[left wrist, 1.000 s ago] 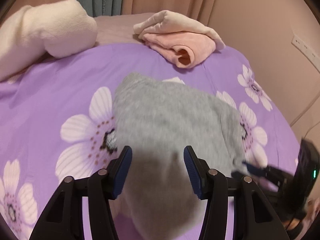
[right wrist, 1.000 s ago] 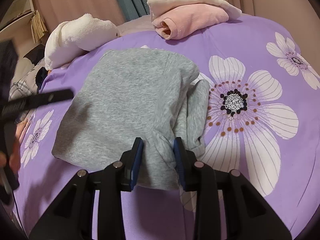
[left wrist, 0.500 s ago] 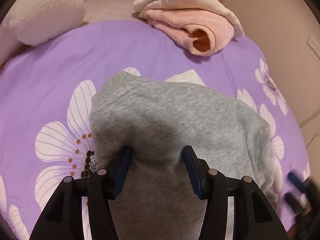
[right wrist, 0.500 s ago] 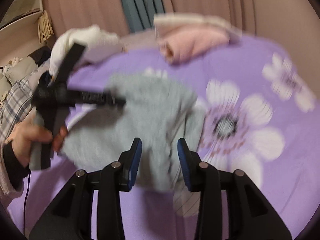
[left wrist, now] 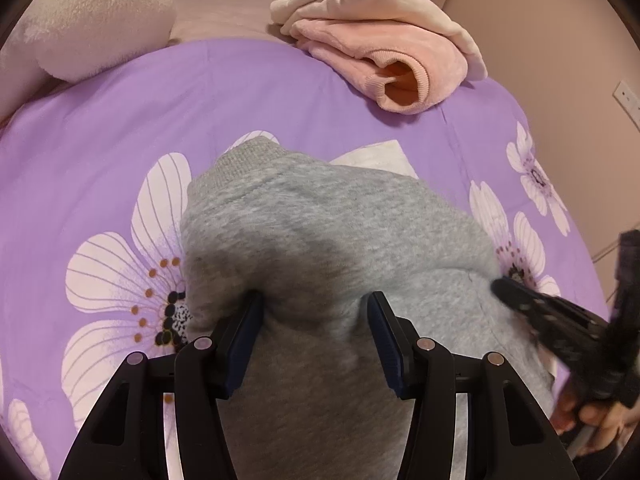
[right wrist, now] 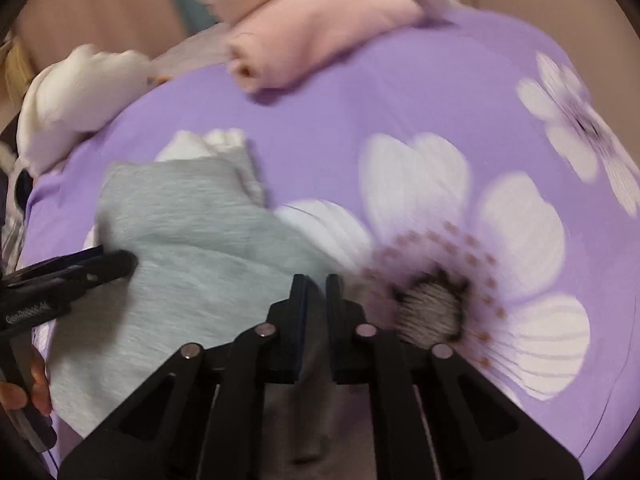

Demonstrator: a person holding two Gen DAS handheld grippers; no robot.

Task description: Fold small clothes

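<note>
A small grey garment lies on a purple flowered bedsheet. My left gripper stands open, its fingertips pushed down into the cloth, which bulges up between the pads. The right gripper's tip reaches the garment's right edge in the left wrist view. In the blurred right wrist view my right gripper is shut, with a thin fold of the grey garment pinched between its pads. The left gripper rests on the cloth's left part there.
A folded pink garment under a cream one sits at the far end of the bed. A cream plush bundle lies at the far left. A hand holds the right gripper. A wall socket is at the right.
My right gripper has shut on the garment's edge and swung right, blurring its view. The left gripper came down onto the cloth a second ago and has stayed still since.
</note>
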